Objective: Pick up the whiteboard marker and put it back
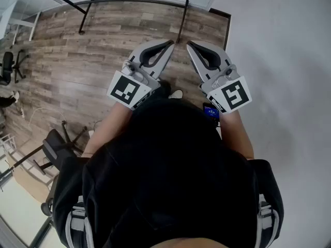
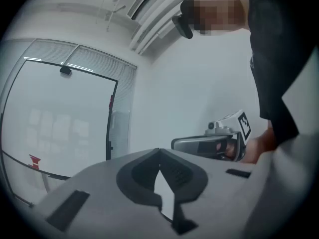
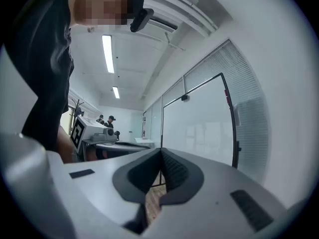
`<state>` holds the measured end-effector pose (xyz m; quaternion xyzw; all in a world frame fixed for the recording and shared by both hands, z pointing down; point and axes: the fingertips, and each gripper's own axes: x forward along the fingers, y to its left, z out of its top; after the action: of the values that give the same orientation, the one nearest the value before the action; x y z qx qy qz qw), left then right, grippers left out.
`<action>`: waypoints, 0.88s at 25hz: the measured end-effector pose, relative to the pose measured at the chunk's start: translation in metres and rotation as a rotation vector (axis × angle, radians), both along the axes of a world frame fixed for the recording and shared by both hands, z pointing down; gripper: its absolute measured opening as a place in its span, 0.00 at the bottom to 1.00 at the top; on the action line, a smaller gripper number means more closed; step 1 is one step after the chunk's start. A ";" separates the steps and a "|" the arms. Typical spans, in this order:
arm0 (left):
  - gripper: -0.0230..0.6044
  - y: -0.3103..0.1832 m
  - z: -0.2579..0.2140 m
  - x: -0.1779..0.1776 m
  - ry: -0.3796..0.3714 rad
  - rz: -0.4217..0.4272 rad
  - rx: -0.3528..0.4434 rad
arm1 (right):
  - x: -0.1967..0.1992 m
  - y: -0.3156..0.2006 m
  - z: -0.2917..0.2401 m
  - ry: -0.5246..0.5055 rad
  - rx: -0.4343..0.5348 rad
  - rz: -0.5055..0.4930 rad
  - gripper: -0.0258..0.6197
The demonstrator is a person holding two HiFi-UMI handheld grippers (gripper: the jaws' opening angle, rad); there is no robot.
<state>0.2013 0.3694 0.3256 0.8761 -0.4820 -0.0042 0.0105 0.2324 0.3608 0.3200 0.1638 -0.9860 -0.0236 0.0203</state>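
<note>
- Head view: left hand-held gripper [image 1: 169, 44] and right hand-held gripper [image 1: 189, 45], both grey plastic, closed and empty.
- Marker unseen: face the black-framed white whiteboard [image 3: 199, 128], then open one.

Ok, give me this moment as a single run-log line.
stage: pick not begun | left hand-held gripper: shut, empty | right hand-held gripper: shut, empty | whiteboard marker: not in view | black-framed white whiteboard: ahead

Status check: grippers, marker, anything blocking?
Both shut and empty: left gripper, right gripper, held level. Marker not made out in any view. Whiteboard ahead, nothing seen in the way.
</note>
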 end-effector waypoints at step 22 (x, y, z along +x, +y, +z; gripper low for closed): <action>0.04 0.005 -0.001 -0.023 -0.030 -0.045 -0.022 | -0.009 -0.007 0.013 -0.041 -0.080 0.033 0.04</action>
<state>0.1785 0.3743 0.3247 0.8647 -0.5019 0.0141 0.0126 0.2230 0.3535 0.3327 0.1795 -0.9835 0.0197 0.0070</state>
